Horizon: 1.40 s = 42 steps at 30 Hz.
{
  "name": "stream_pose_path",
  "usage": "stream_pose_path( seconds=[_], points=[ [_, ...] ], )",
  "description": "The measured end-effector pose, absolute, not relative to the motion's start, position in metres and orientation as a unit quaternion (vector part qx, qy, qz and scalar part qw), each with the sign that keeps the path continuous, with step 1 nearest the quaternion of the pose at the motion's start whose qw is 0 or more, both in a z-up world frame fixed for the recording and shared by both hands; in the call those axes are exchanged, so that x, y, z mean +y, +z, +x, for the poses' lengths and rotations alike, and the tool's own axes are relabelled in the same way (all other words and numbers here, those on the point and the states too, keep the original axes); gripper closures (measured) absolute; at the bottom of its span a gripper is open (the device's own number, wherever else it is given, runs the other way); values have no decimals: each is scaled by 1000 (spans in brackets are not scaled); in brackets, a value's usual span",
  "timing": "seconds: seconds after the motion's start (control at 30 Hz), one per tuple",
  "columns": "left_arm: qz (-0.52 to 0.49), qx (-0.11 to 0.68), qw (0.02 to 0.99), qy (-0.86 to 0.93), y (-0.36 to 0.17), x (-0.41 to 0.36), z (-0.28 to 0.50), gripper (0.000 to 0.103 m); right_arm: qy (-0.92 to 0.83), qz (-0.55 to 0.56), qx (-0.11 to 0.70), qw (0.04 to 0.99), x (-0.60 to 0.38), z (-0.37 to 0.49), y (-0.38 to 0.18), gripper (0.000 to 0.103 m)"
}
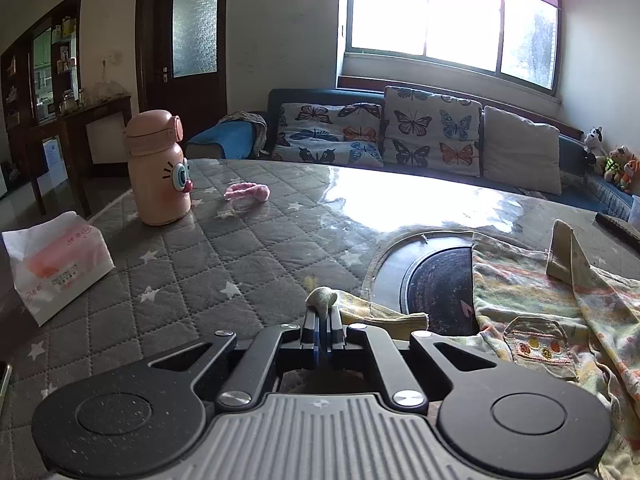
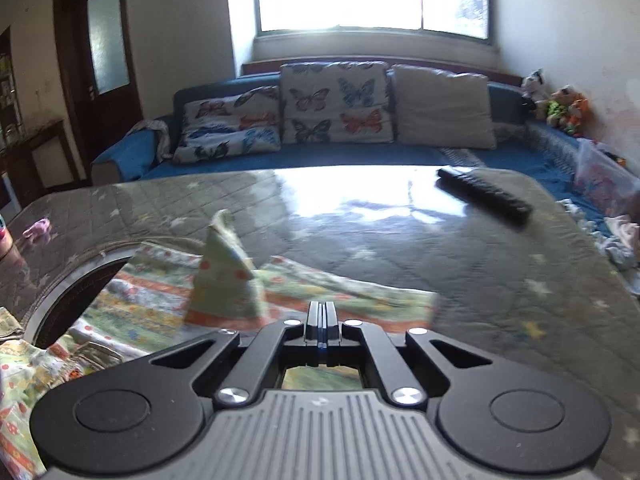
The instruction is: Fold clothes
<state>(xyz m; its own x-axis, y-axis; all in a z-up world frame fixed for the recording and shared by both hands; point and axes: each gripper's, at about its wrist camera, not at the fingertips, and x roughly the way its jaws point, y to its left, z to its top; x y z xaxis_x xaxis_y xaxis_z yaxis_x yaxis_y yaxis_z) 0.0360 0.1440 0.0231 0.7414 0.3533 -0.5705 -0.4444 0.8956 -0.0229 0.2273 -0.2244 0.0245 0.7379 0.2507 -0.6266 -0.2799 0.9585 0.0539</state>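
Observation:
A small patterned garment [image 1: 532, 292], pale green and yellow with orange stripes and a buttoned pocket [image 1: 536, 348], lies spread on the quilted grey table [image 1: 240, 264], partly over a round dark inset [image 1: 436, 280]. My left gripper [image 1: 321, 316] is shut on a corner of the garment, and a small bunch of cloth pokes up above its tips. In the right wrist view the same garment [image 2: 152, 300] lies ahead with one fold standing up in a peak [image 2: 224, 272]. My right gripper [image 2: 320, 314] is shut just over the cloth's near edge, with no cloth showing between its tips.
On the table's left stand a pink cartoon bottle [image 1: 158, 168] and a tissue pack [image 1: 56, 260], with a pink hair band [image 1: 246, 192] behind. A black remote [image 2: 484, 196] lies at the far right. A blue sofa with cushions [image 2: 336, 104] runs behind the table.

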Motion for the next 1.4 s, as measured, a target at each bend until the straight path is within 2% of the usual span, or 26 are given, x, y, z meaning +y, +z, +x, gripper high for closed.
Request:
stream_pose_path(
  seconds=[0.07,0.13,0.27,0.33,0.57,0.63,0.67,0.8,0.87,0.9,0.93,1.0,1.03,1.4],
  points=[
    [-79,289,929,218,23,143,30,100,142,-18,333,932,-236,223,28,103],
    [-83,291,927,223,22,144,24,100,145,-16,332,932,-240,222,29,96],
    [-89,297,922,233,21,147,13,100,169,-23,336,926,-219,230,23,90],
    [-91,301,920,236,19,149,10,100,187,-27,339,922,-204,234,18,75],
    [-94,309,917,233,15,153,6,100,240,-50,340,908,-133,265,3,57],
    [-95,311,917,231,14,154,6,99,239,-54,336,910,-116,274,0,49],
    [-96,313,916,231,14,154,6,99,237,-56,334,911,-110,278,0,49],
    [-98,316,915,230,11,156,7,99,233,-62,335,911,-86,301,-6,49],
    [-99,318,914,231,10,157,7,99,231,-66,341,909,-80,309,-10,53],
    [-99,319,914,231,10,158,8,99,230,-67,346,907,-78,313,-12,61],
    [-99,320,914,231,9,158,8,99,229,-69,350,906,-77,315,-14,80],
    [-99,319,914,231,9,158,8,99,224,-71,355,905,-79,317,-14,95],
    [-99,319,914,230,9,158,8,99,220,-71,352,907,-82,315,-13,99],
    [-105,309,917,230,10,158,4,99,147,-34,274,950,-191,256,61,100]
  ],
)
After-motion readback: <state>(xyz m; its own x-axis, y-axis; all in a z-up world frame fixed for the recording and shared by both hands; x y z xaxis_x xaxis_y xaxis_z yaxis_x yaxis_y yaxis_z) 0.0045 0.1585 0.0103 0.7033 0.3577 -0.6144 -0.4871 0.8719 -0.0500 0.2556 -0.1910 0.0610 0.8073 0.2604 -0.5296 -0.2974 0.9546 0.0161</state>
